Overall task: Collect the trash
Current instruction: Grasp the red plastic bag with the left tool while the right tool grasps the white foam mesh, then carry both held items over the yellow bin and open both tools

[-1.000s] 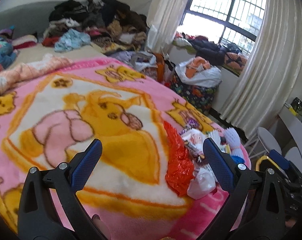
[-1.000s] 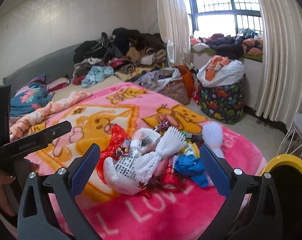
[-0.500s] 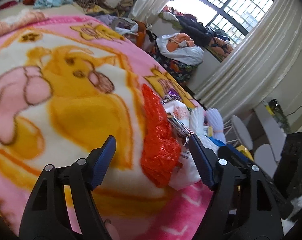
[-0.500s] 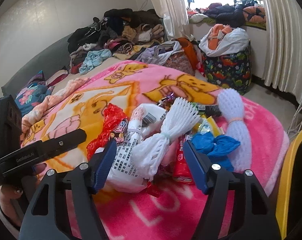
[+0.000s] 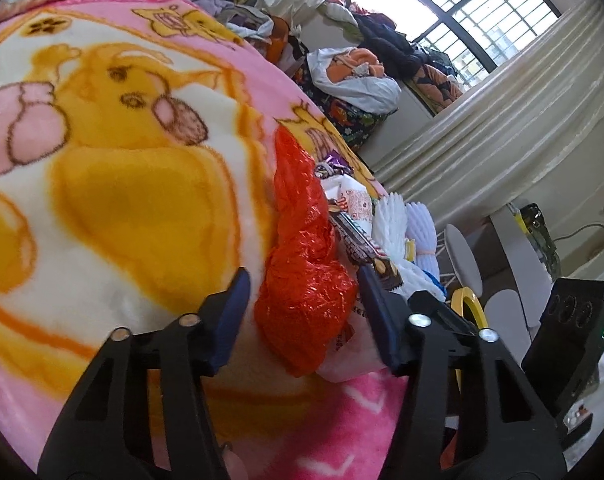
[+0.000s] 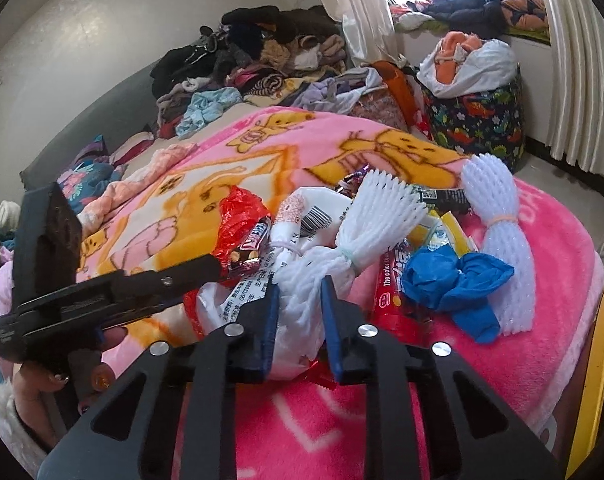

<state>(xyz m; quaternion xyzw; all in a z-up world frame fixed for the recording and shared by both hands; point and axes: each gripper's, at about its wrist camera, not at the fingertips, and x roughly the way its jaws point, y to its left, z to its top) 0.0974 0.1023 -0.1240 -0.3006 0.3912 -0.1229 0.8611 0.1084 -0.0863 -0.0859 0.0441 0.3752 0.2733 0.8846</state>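
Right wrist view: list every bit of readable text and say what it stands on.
"The color" on the red wrapper, the rest cut off.
Large white letters on the pink blanket, partly hidden by the right gripper; unreadable.
Barcode and small print on the white plastic bag: too small to read.
Lettering on the dark candy wrapper: blurred.

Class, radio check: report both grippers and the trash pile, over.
Left gripper open, straddling red plastic bag. Right gripper closing around white foam net, contact unclear. Wrappers crowd both.
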